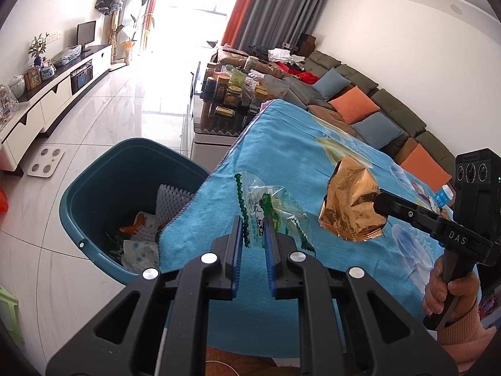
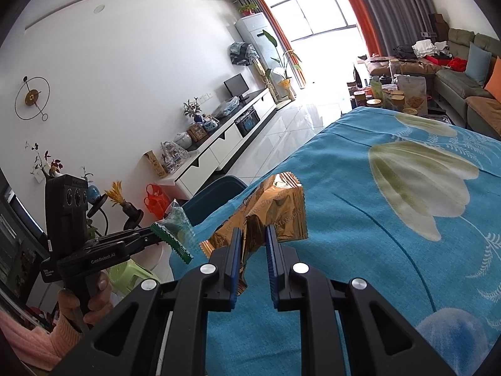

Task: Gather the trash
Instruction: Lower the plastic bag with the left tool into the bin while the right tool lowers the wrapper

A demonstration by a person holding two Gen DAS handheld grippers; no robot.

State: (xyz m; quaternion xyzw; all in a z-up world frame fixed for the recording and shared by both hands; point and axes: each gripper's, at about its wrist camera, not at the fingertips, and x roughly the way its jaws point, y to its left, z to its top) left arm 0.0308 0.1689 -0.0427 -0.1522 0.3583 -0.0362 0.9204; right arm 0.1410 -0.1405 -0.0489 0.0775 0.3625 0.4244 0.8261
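Left tool [image 1: 253, 228] clamped on clear green-edged plastic wrapper [image 1: 269, 210], right tool [image 2: 253, 244] on crinkled gold foil packet [image 2: 275, 210]; lifted off blue-clothed table [image 1: 281, 144] for dark teal plastic bin [image 1: 94, 194] at nine o'clock.

A bin [image 1: 103, 194] is set on the floor just left of the cloth-covered table [image 1: 281, 144], with crumpled paper [image 1: 139, 250] in it. Two wrappers are held above the cloth, the clear wrapper [image 1: 266, 210] left of the foil bag [image 1: 350, 206]. Behind the table, jars [image 1: 231, 91] are crowded; a sofa [image 1: 375, 100] is set to the right.

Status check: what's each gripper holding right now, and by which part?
The left gripper pinches the clear green-edged wrapper at its near end. The right gripper pinches the gold foil bag by a crumpled near edge. Both are lifted off the blue cloth.
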